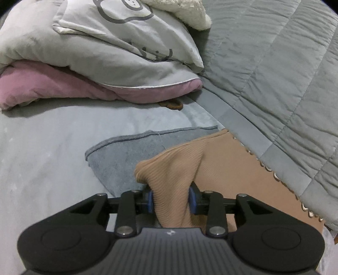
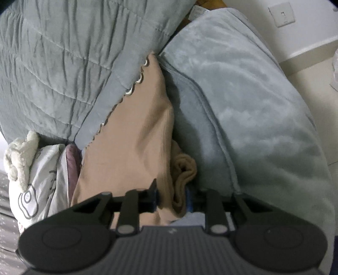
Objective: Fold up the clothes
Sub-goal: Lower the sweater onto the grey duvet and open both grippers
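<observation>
Your left gripper (image 1: 171, 198) and right gripper (image 2: 172, 201) each pinch the tan ribbed garment (image 1: 228, 169), which lies just beside the grey quilt (image 1: 274, 74).

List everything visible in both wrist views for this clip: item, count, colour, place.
Tan garment: one, ribbed cuffs, lying on the bed, gripped at both ends.
Plush blanket: one, pale blue-grey, under the garment.
Quilted comforter: one, grey-green, beside the garment.
Pillow: one, grey with printed outline, on top of the pink bedding.
Pink bedding: one, under the pillow.
Fleece item: one, cream, behind the pillow.
Wall socket: one, white.
Left tool: shut on the garment.
Right tool: shut on the garment.
</observation>
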`<act>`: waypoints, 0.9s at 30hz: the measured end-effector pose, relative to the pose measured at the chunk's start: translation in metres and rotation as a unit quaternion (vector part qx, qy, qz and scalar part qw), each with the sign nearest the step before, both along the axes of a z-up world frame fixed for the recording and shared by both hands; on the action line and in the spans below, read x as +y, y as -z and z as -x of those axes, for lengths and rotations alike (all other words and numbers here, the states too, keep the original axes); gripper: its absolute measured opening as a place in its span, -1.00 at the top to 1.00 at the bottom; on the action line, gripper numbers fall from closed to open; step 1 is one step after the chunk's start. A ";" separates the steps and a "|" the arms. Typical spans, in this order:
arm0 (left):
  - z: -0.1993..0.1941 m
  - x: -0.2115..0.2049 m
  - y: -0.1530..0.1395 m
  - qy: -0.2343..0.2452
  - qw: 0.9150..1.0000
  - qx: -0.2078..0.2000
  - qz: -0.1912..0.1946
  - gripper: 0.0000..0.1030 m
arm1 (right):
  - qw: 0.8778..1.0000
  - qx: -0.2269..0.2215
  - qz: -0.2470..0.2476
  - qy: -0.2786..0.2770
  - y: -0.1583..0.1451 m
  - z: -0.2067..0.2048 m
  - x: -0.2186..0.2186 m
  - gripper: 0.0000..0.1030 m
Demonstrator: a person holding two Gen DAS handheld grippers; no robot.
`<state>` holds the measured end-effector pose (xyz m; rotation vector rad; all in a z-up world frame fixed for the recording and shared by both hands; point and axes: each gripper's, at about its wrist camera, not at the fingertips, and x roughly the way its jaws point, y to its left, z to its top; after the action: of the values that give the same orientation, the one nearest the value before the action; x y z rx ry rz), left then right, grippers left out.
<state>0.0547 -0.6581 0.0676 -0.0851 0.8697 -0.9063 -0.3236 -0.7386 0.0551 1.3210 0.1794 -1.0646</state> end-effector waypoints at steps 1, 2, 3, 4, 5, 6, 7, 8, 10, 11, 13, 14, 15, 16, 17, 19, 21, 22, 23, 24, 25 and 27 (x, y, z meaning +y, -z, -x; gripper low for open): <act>-0.004 0.002 -0.002 0.003 1.000 0.005 0.002 0.20 | 1.000 0.003 0.012 0.001 -0.003 0.000 0.001 0.39; -0.005 0.003 -0.004 0.002 1.000 0.003 0.002 0.12 | 1.000 0.005 0.024 0.002 -0.007 0.001 0.002 0.27; -0.005 0.004 -0.006 0.000 1.000 -0.004 0.000 0.02 | 0.999 0.008 0.037 0.003 -0.010 0.001 0.003 0.22; -0.004 0.005 -0.009 -0.002 1.000 -0.012 -0.002 -0.05 | 0.999 0.011 0.049 0.004 -0.014 0.001 0.004 0.14; -0.002 0.008 -0.012 -0.012 1.000 -0.027 -0.004 -0.22 | 0.998 0.013 0.061 0.005 -0.017 0.001 0.004 0.02; -0.001 0.010 -0.015 -0.022 0.999 -0.042 -0.005 -0.40 | 0.997 0.016 0.073 0.006 -0.021 0.002 0.005 -0.03; 0.001 0.015 -0.019 -0.046 0.997 -0.065 -0.007 -0.50 | 0.996 0.019 0.086 0.007 -0.024 0.002 0.006 -0.11; 0.001 0.020 -0.024 -0.064 0.995 -0.080 -0.001 -0.70 | 0.995 0.021 0.098 0.008 -0.028 0.002 0.007 -0.14; 0.002 0.027 -0.031 -0.077 0.992 -0.099 0.010 -0.75 | 0.992 0.027 0.122 0.009 -0.034 0.003 0.009 -0.26; 0.003 0.029 -0.034 -0.073 0.992 -0.103 0.014 -0.75 | 0.990 0.029 0.134 0.010 -0.038 0.003 0.010 -0.38; 0.012 0.030 -0.040 -0.045 0.992 -0.116 0.023 -0.75 | 0.987 0.035 0.158 0.012 -0.045 0.004 0.012 -0.50; 0.021 0.028 -0.044 -0.025 0.991 -0.131 0.026 -0.75 | 0.983 0.034 0.179 -0.019 -0.049 -0.004 0.014 -0.50; 0.032 0.026 -0.046 -0.008 0.989 -0.147 0.027 -0.75 | 0.977 0.033 0.199 -0.065 -0.052 -0.016 0.016 -0.50; 0.035 0.025 -0.047 -0.004 0.988 -0.151 0.026 -0.75 | 0.971 0.035 0.214 -0.098 -0.054 -0.026 0.017 -0.50; 0.046 0.023 -0.048 0.012 0.986 -0.166 0.025 -0.75 | 0.965 0.038 0.227 -0.125 -0.056 -0.034 0.018 -0.50; 0.068 0.016 -0.047 0.052 0.981 -0.185 0.028 -0.75 | 0.954 0.055 0.248 -0.156 -0.057 -0.046 0.021 -0.50; 0.076 0.012 -0.043 0.067 0.981 -0.180 0.031 -0.76 | 0.945 0.080 0.262 -0.179 -0.053 -0.057 0.021 -0.50; 0.081 0.009 -0.037 0.075 0.982 -0.169 0.032 -0.76 | 0.941 0.090 0.266 -0.189 -0.050 -0.063 0.021 -0.50; 0.083 0.009 -0.036 0.077 0.983 -0.166 0.032 -0.76 | 0.937 0.101 0.271 -0.198 -0.047 -0.068 0.021 -0.49; 0.085 0.007 -0.032 0.081 0.983 -0.164 0.030 -0.76 | 0.935 0.108 0.270 -0.203 -0.043 -0.073 0.021 -0.49; 0.088 0.004 -0.028 0.085 0.983 -0.162 0.028 -0.76 | 0.936 0.112 0.265 -0.204 -0.038 -0.077 0.021 -0.49; 0.089 -0.003 -0.017 0.090 0.982 -0.169 0.005 -0.76 | 0.937 0.119 0.255 -0.207 -0.028 -0.086 0.020 -0.48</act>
<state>-0.0341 -0.6611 0.0850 0.1381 0.5623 -1.0570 -0.2377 -0.7182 0.0826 0.6444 0.3221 -0.8290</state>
